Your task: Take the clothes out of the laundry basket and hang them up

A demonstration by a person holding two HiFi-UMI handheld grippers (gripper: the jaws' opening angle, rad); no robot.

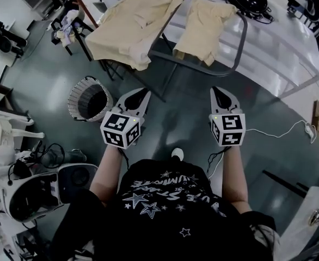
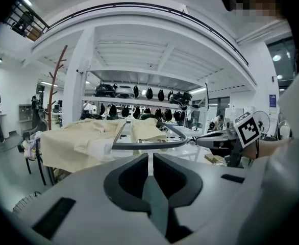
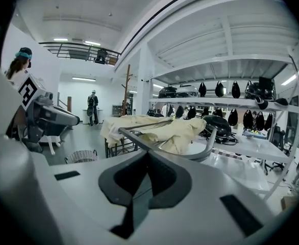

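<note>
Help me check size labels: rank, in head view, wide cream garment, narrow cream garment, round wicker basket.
1. Wide cream garment
2. Narrow cream garment
3. Round wicker basket, on the floor, so farther away

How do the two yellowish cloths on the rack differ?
The left cloth is bigger and spread wide, spilling past the left side of the rack. The right cloth is narrower and more bunched. Both are pale yellow and draped over the same rack.

Lab or workshop hall: white steel shelving [image 3: 216, 103] holding black headgear [image 3: 234, 90], mezzanine railing [image 3: 73, 46], glossy grey floor [image 1: 45, 75].
</note>
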